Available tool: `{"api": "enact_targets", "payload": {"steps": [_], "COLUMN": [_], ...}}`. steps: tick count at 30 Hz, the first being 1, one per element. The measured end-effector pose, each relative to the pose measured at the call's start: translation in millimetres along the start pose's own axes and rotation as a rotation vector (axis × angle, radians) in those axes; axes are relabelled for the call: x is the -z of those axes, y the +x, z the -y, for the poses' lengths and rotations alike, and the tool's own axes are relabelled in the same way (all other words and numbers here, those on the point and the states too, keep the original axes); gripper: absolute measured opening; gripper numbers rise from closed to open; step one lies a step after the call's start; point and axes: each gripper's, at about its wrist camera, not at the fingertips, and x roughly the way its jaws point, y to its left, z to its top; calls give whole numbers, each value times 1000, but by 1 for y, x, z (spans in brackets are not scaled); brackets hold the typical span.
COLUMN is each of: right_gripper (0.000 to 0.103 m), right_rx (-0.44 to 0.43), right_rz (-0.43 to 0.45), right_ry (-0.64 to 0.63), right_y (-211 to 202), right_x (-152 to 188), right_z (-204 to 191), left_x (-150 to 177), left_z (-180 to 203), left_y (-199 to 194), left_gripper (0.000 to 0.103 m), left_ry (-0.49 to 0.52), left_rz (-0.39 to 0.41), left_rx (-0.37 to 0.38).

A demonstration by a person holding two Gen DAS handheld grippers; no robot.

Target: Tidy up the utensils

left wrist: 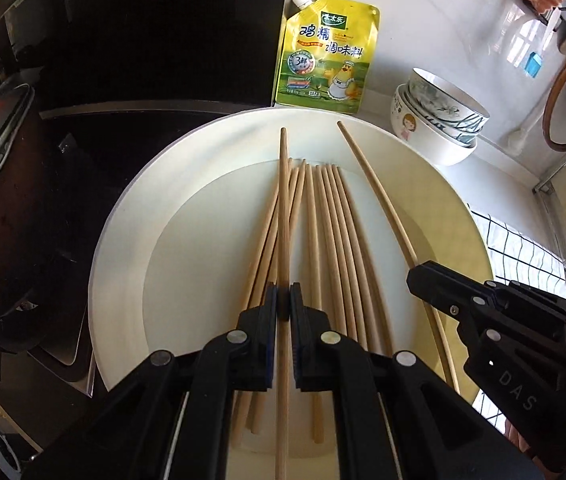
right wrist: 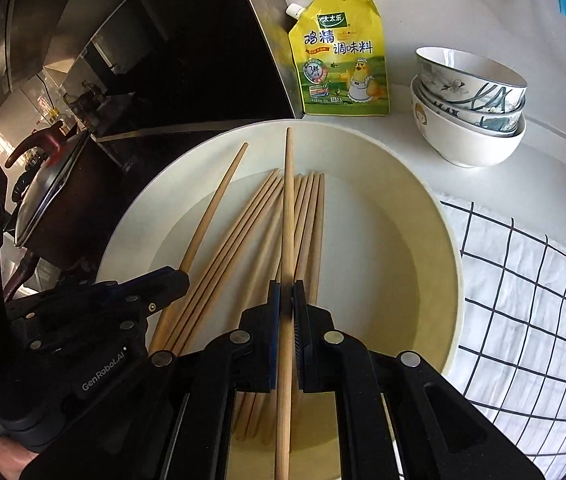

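Plate (left wrist: 123,240), big and cream, under you | chopsticks (left wrist: 335,240): pale wood, slim, fanned in its well | your left gripper (left wrist: 283,300) clenched on one stick (left wrist: 283,200) | your right gripper (right wrist: 286,304) pinching another (right wrist: 289,200), both raised above the bundle

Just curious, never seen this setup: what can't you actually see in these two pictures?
- Near ends of the loose chopsticks: both views, behind the grippers.
- Pot: right view, cut off by the left gripper.
- Bottom bowl design: left view, too small.
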Motion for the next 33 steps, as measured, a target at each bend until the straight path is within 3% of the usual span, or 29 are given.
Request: {"api": "enact_targets", "payload": {"steps": [2, 3, 4, 5, 11, 33], "right_gripper": [13, 19, 20, 20, 20, 35], "right_rx": [-4, 5, 15, 18, 60, 56], "right_rz": [-4, 7, 15, 19, 43, 98], "right_ry": [12, 14, 12, 11, 8, -28], "right_y": [0, -2, -4, -6, -22, -70], "right_x": [-1, 0, 1, 2, 10, 27], "right_z": [3, 4, 4, 5, 7, -1], "left_x": [0, 0, 2, 3, 9, 27], "left_z": [-3, -3, -4, -4, -4, 2], "left_y": [1, 0, -3, -5, -16, -60], "left_gripper": [32, 38, 49, 51, 59, 64], "left_ry": [-19, -25, -28, -30, -46, -46], "left_rz": [2, 11, 22, 32, 41, 108], "left_rx": [7, 11, 3, -1, -12, -53]}}
